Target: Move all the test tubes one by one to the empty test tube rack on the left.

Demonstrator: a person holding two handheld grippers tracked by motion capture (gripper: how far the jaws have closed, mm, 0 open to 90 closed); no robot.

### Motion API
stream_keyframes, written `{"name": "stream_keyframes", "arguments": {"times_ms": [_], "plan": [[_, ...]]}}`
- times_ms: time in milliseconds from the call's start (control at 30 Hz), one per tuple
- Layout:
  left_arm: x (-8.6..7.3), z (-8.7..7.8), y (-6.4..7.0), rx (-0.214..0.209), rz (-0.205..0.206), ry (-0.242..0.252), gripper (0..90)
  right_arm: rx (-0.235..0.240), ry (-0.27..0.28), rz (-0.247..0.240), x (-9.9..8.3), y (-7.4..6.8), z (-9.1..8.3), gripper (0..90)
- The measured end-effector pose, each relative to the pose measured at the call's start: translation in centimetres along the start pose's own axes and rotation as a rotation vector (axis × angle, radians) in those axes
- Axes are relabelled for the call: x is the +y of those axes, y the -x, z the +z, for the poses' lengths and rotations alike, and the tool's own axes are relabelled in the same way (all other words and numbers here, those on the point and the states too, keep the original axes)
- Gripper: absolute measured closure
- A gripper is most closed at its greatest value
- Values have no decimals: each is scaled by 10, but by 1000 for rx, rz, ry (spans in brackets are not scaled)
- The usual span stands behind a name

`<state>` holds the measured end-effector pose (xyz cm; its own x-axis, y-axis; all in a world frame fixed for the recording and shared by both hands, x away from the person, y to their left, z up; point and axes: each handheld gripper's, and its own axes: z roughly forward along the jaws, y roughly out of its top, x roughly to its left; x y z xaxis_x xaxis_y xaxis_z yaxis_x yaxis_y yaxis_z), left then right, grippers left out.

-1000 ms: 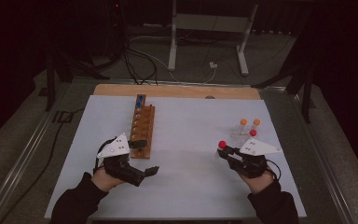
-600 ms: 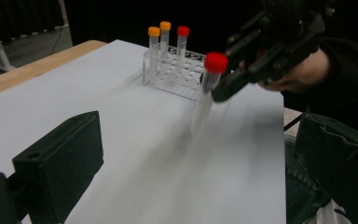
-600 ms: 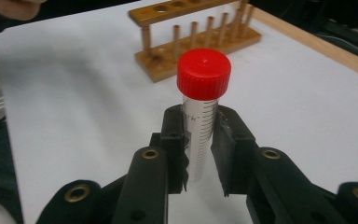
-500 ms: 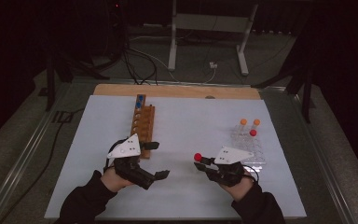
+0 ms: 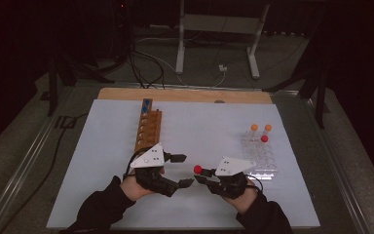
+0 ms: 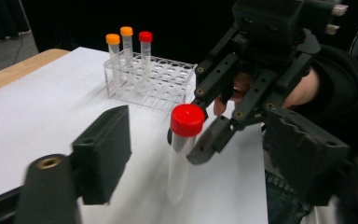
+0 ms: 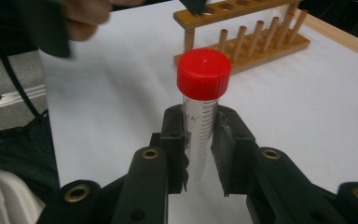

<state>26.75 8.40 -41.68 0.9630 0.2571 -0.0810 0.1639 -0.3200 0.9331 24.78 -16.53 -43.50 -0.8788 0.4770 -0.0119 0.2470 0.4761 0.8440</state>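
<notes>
Room: a dark space is seen behind the desk (image 5: 102,146), whose white top carries everything; metal stand legs and cables lie on the floor beyond it.
Wooden rack: a wooden rack (image 5: 147,127) stands on the left half of the desk, with one blue-capped tube (image 5: 147,103) at its far end.
Left tool: the left tool (image 5: 181,170) is held just in front of the rack's near end, its jaws spread apart and closed on nothing; in the left gripper view they frame the red-capped tube from either side without touching it.
Tube: the red-capped tube (image 7: 201,112) is held upright above the desk, near its front centre, between the two tools; its red cap stands well clear above the jaws.
Right tool: the right tool (image 5: 200,175) is clamped on the tube's clear body below the cap, as seen in the right gripper view.
Clear rack: a clear plastic rack (image 5: 260,153) sits just right of the right tool, with two orange-capped tubes and one red-capped tube at its far end.
Change: over the last second the right tool has been carried leftward, away from the clear rack, and the left tool has been brought rightward; the gap between them is much narrower.
</notes>
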Motion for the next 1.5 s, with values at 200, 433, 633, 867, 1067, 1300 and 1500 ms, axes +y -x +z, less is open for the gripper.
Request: {"name": "stream_keyframes", "arguments": {"times_ms": [200,433,633,867,1067,1300,1500], "plan": [[0,10,0,3,13,-11,479,21,-4,-9,2,-6,4,749],[-2,14,0,0,37,-24,642,23,0,-6,2,-6,3,749],[-1,15,1,10,48,-28,712,22,2,-5,2,-6,3,745],[6,6,-6,38,47,-19,716,-23,45,16,2,-3,-3,545],[18,-15,-22,104,38,0,716,-42,75,69,2,4,-10,305],[33,-34,-39,177,39,14,717,-65,115,111,2,9,-17,97],[52,-54,-55,260,49,31,717,-68,123,124,2,13,-20,18]]}}
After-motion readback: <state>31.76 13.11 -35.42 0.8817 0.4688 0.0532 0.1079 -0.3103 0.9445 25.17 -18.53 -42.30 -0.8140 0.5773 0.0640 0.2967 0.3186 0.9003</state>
